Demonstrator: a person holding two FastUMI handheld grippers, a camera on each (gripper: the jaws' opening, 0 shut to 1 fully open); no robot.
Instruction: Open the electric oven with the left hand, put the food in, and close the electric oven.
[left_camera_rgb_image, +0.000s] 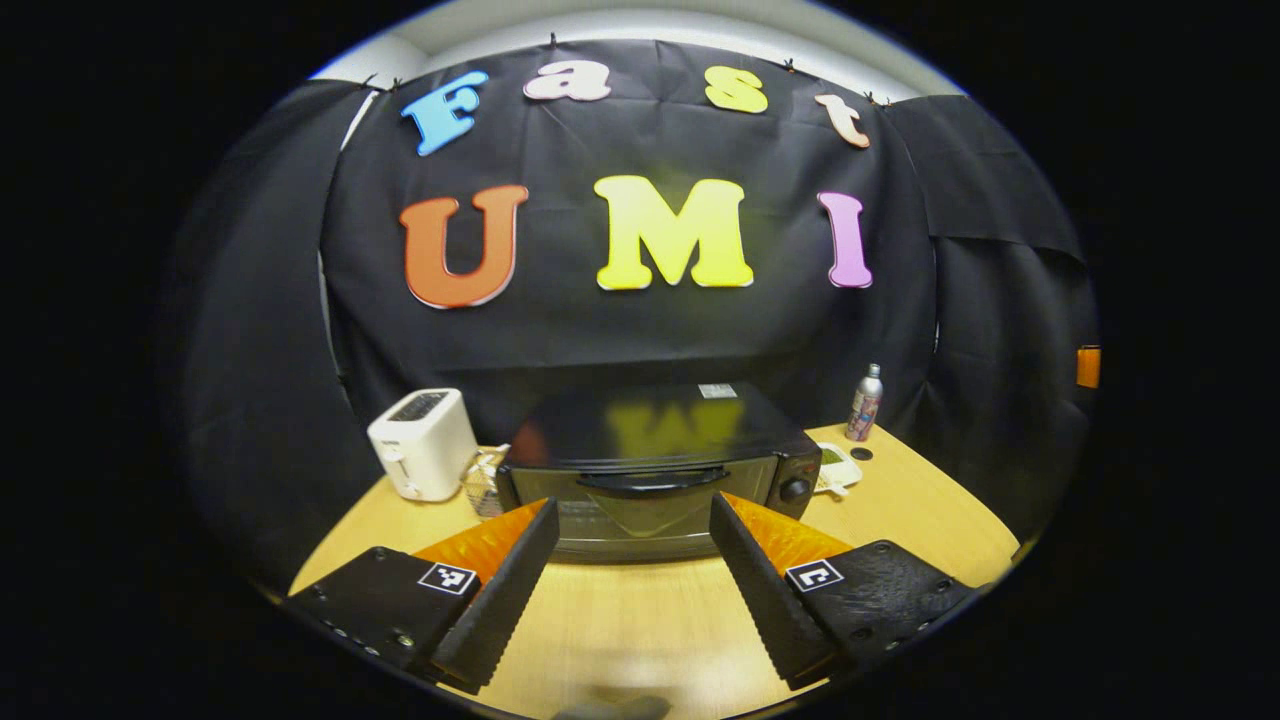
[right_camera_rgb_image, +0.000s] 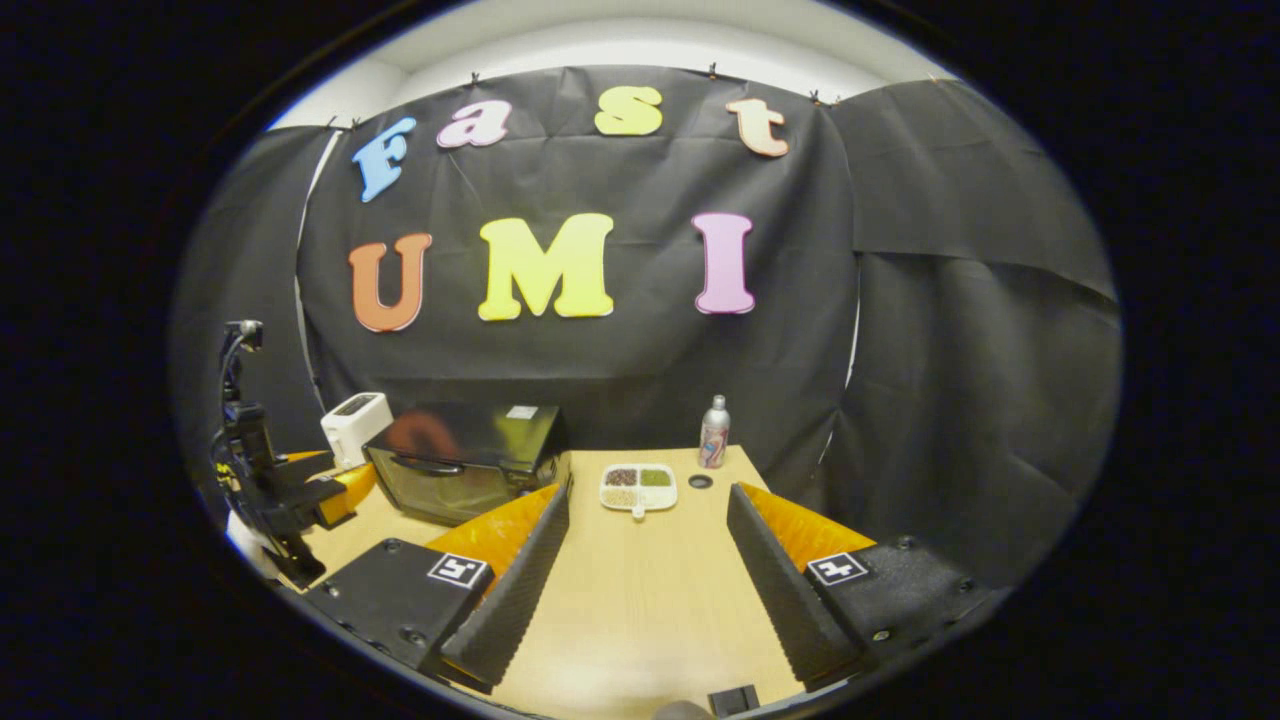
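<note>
- Oven (left_camera_rgb_image: 650, 470): black electric unit on the wooden table (left_camera_rgb_image: 650, 620), door closed, handle (left_camera_rgb_image: 652, 483) across the top of the door, knob (left_camera_rgb_image: 795, 489) at its right.
- Left gripper (left_camera_rgb_image: 632, 580): fingers spread wide, nothing between them, pointed at the oven door, short of it.
- Right gripper (right_camera_rgb_image: 645, 590): fingers likewise wide apart and empty, above bare tabletop.
- Food: white divided tray (right_camera_rgb_image: 638, 487) with four portions, on the table just right of the oven, ahead of the right gripper.
- Other items: white toaster (left_camera_rgb_image: 422, 443) left of the oven; spray bottle (right_camera_rgb_image: 713, 432) behind the tray.
</note>
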